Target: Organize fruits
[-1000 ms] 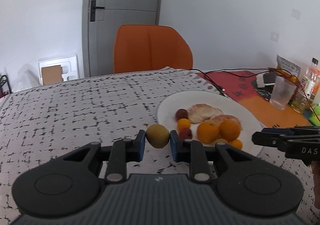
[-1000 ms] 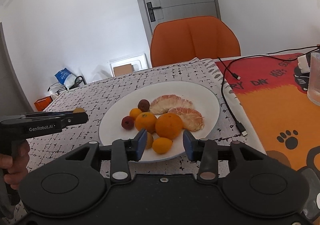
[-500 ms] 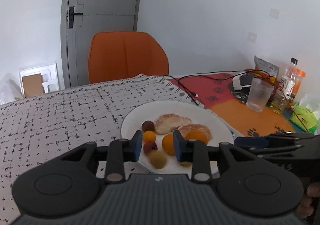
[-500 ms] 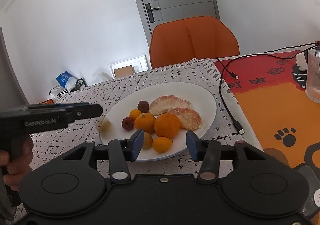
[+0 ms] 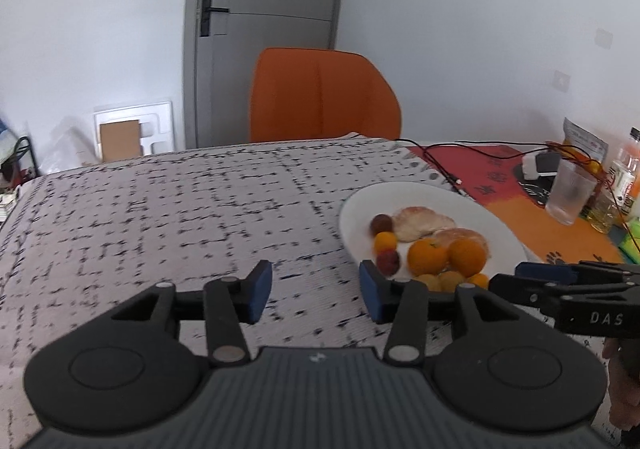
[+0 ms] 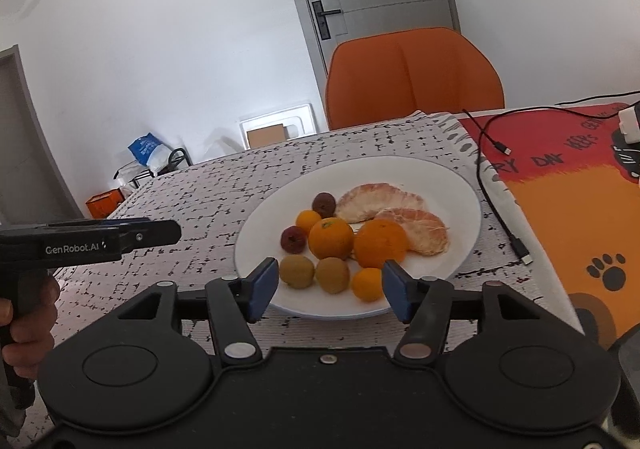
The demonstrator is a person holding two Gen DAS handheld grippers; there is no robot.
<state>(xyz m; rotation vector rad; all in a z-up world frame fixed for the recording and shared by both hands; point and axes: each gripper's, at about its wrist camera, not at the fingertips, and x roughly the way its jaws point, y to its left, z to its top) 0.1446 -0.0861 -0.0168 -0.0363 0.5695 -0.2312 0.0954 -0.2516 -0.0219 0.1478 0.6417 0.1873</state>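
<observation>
Fruits (image 6: 332, 237) piled on white plate (image 6: 460, 185), right tool (image 6: 328, 289) spread just before them, left tool (image 5: 316, 289) spread, empty, beside plate

R gripper (image 6: 329, 291) sat w/ jaws wide apart, nothing between, over near rim of white plate (image 6: 460, 185); plate held 2 oranges (image 6: 331, 238), 2 peeled segments (image 6: 378, 201), 2 brownish-green fruits (image 6: 296, 270), small ones; L gripper (image 6: 164, 232) hovered off plate's left over tablecloth (image 6: 208, 205).
</observation>
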